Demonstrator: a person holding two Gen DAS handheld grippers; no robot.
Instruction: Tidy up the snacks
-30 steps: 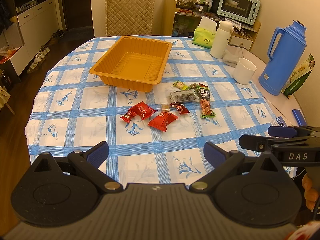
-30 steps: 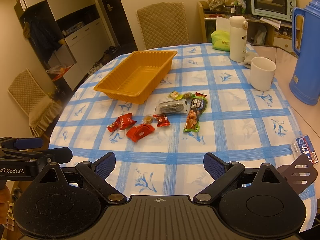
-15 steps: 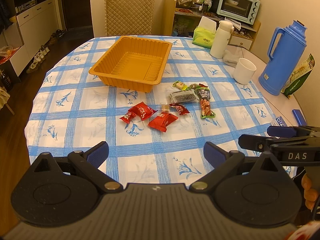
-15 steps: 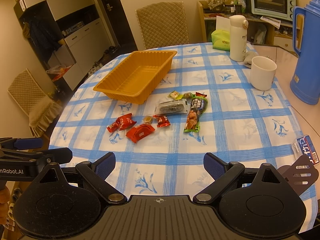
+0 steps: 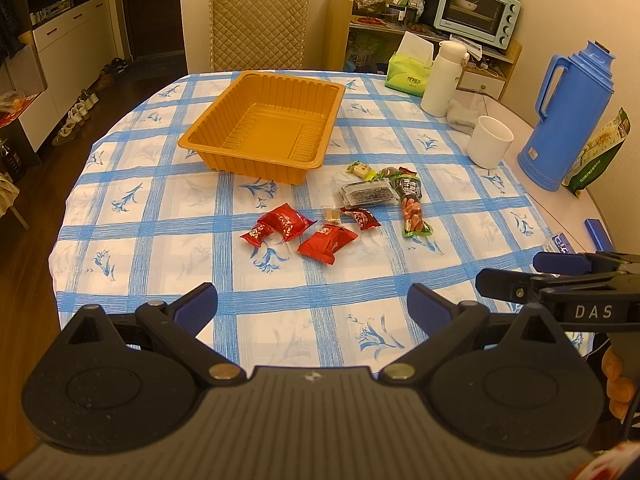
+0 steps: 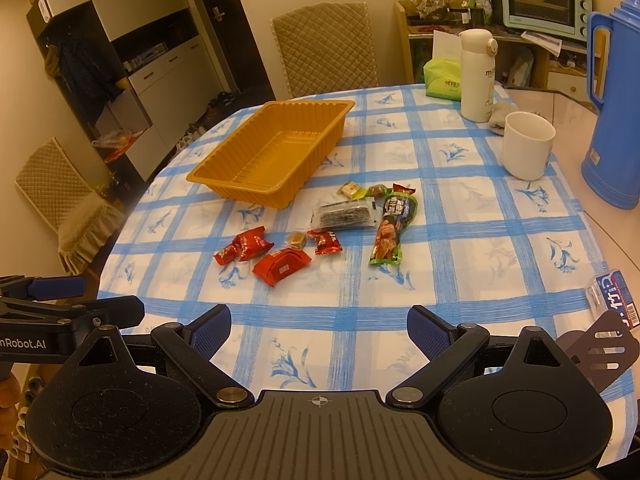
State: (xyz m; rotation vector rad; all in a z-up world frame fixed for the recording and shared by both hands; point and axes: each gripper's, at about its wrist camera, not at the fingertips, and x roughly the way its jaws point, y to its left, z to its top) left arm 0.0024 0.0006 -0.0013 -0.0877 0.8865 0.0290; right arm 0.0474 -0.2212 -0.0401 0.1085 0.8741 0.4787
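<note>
My left gripper (image 5: 312,304) hangs over the near edge of the tabletop (image 5: 160,208) with its jaws spread wide and nothing between them; my right gripper (image 6: 319,322) is the same, wide and empty, just beside it. Neither touches a snack yet.

The snacks lie loose in a cluster near the middle of the cloth, in front of the empty orange tray (image 5: 262,126). Nearest me is a red packet (image 5: 327,241), with two more red packets (image 5: 280,224) to its left that touch each other. I judge these to be light, crinkly and a bit slippery, so I would pinch across the puffed middle or a crimped end, gently, as the contents may crush. A small tan sweet (image 5: 331,216) and a dark red wrapper (image 5: 360,217) sit behind; both look tiny and easy to push away. The clear dark-filled pack (image 5: 366,193) looks flatter and stiffer. The long green sausage pack (image 6: 390,232) should be firmer; I would take it mid-length.

Readable writing: "DAS" on the right gripper body, "nRobot.AI" on the left one. The packet print is too small to read
</note>
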